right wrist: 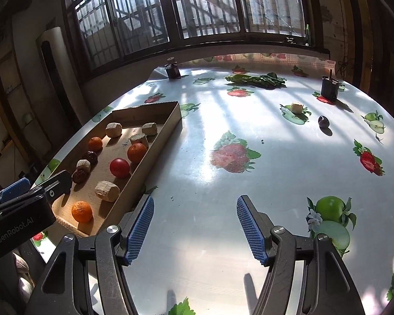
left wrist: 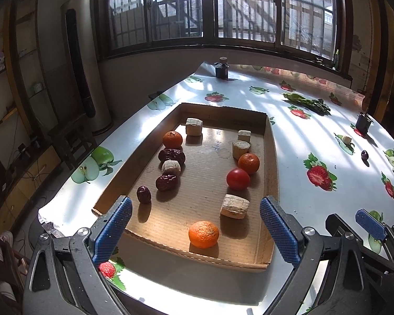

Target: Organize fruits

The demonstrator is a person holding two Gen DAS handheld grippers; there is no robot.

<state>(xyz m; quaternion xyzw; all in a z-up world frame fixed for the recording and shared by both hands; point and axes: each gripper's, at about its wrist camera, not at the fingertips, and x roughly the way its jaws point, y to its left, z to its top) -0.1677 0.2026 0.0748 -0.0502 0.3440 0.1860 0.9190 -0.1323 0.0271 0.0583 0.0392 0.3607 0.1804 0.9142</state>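
A shallow cardboard tray (left wrist: 271, 157) (right wrist: 174, 120) holds three oranges, the nearest (left wrist: 203, 234) (right wrist: 82, 211) by the front rim, a red tomato (left wrist: 238, 179) (right wrist: 120, 167), three dark dates, one at the front left (left wrist: 143, 194), and several pale beige chunks (left wrist: 234, 206) (right wrist: 107, 190). My left gripper (left wrist: 195, 224) is open and empty over the tray's near end. My right gripper (right wrist: 195, 225) is open and empty above bare tablecloth right of the tray. One date (right wrist: 323, 121) (left wrist: 364, 155) and one beige chunk (right wrist: 296, 107) (left wrist: 346, 139) lie loose far right.
The table (right wrist: 249, 183) has a glossy fruit-print cloth. Leafy greens (right wrist: 257, 80) (left wrist: 306, 102) lie at the back. Two small dark motor-like blocks stand at the far edge (right wrist: 173, 70) and far right (right wrist: 329, 86). The table's left edge drops off beside the tray.
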